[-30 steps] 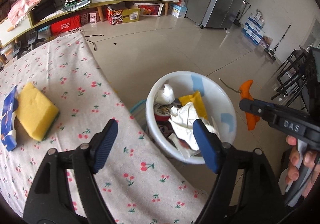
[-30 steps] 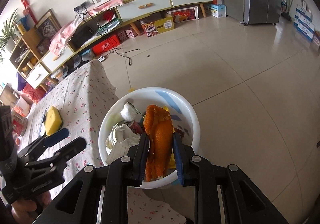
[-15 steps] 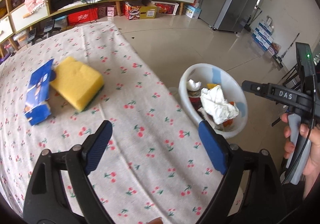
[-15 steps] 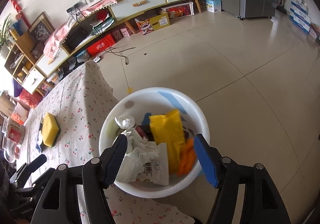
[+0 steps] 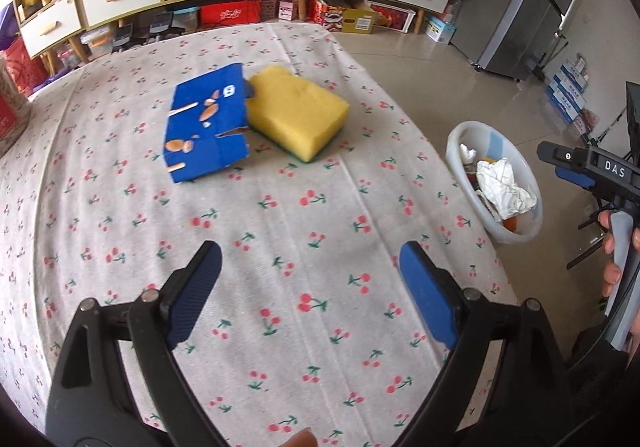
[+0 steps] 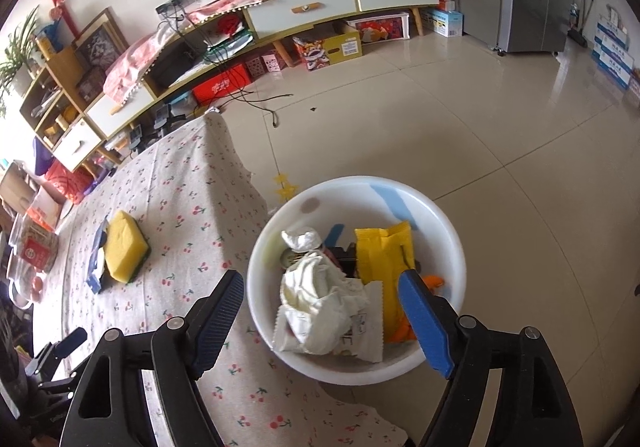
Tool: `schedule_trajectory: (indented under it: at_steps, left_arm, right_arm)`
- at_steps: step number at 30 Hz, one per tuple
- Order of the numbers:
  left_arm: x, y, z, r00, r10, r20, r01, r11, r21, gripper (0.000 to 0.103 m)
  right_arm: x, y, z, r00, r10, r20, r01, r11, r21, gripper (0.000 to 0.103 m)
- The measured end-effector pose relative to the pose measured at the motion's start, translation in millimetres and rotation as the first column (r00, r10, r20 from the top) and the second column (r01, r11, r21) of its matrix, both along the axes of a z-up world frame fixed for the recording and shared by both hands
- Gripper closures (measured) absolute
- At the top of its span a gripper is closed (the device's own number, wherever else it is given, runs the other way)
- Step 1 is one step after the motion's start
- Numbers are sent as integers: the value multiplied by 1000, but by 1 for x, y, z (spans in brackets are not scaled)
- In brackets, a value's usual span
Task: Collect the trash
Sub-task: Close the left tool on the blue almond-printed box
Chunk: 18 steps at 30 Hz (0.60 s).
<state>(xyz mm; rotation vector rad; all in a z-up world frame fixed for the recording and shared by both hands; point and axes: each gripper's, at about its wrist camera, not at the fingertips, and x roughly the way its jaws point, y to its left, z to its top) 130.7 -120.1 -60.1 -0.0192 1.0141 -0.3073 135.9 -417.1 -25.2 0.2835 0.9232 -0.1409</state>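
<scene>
Trash (image 6: 332, 303) lying in bin (image 6: 448, 231); right tool (image 6: 320, 315) opening above, empty; left tool (image 5: 308, 291) opening, empty, facing sponge (image 5: 298, 117), box (image 5: 206, 127).

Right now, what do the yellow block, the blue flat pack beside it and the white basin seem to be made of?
Yellow block: foam sponge, matte and porous, with a thin dark green layer underneath, likely a scouring pad.
Blue flat pack: printed cardboard, it seems, slightly glossy; creased folds and a torn edge suggest an opened carton.
White basin: moulded plastic, probably; smooth, faintly shiny, thin rounded rim.
</scene>
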Motion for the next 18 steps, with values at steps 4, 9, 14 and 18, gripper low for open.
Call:
schedule_trajectory:
  at_steps: [4, 9, 14, 18]
  left_arm:
    - [3, 24, -2, 998, 59, -6, -58, 998, 11, 12]
    - [15, 43, -6, 992, 125, -24, -125, 992, -5, 12]
    - [37, 59, -14, 981, 190, -32, -191, 981, -26, 12]
    - [58, 62, -21, 974, 219, -59, -222, 973, -56, 12]
  right_arm:
    - [2, 20, 0, 1000, 28, -2, -28, 1000, -3, 19]
    - [5, 40, -3, 998, 62, -10, -62, 998, 1, 18]
    - [10, 57, -6, 995, 95, -24, -96, 995, -22, 18]
    - [14, 63, -10, 993, 109, -36, -110, 994, -27, 18]
